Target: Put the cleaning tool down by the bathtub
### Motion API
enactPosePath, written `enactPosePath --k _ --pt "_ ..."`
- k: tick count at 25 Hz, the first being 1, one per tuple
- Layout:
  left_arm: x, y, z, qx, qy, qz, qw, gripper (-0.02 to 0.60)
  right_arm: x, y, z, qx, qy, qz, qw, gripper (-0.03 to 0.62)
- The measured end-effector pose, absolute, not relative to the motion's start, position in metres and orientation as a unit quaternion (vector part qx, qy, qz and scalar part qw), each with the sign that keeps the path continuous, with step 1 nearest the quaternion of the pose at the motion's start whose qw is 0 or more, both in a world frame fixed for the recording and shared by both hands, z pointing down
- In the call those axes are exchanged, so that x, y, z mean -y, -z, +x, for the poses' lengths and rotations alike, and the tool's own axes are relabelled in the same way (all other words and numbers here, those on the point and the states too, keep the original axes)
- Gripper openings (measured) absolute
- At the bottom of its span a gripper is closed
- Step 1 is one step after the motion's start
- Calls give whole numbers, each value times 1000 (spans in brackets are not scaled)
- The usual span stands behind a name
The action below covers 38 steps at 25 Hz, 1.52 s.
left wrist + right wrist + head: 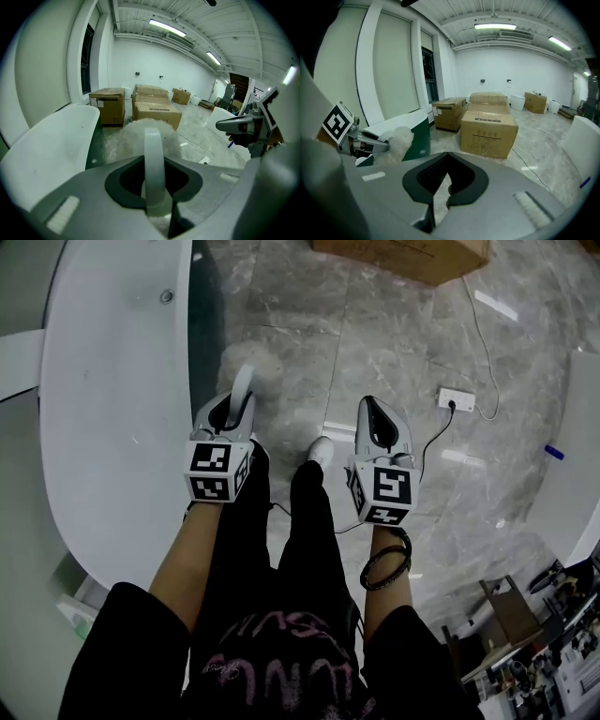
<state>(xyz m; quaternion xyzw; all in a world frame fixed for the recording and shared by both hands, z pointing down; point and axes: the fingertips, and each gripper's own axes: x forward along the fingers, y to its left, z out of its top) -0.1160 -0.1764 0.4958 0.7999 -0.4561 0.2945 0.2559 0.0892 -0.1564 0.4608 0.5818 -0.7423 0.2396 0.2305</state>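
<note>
The cleaning tool has a white handle point(243, 390) and a fluffy white head point(251, 360) that hangs above the marble floor beside the white bathtub point(112, 399). My left gripper point(234, 411) is shut on the handle point(153, 154); the fluffy head point(136, 133) sticks out ahead of it, with the bathtub point(47, 140) to its left. My right gripper point(371, 407) is shut and holds nothing, level with the left one over the floor. The right gripper view shows its jaws point(439, 186) closed, and the fluffy head point(402, 139) by the tub's green side point(418, 136).
Cardboard boxes point(487, 129) stand on the floor ahead, one point(403, 254) at the head view's top. A white power strip point(457, 399) with a black cable lies right of my feet. A white fixture point(586, 446) and clutter point(534, 643) are at the right.
</note>
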Motion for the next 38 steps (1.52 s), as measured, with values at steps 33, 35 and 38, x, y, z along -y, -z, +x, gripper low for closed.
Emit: enactPosePath --k 33,35,38 --pt "151 -803 -107 439 -354 771 296 86 119 -761 95 736 -311 531 283 23" --pt "149 -821 -110 441 -355 768 299 86 117 -776 92 737 -314 527 283 23" --pt "145 -845 -115 444 -358 764 303 86 113 -799 90 738 -317 522 286 23"
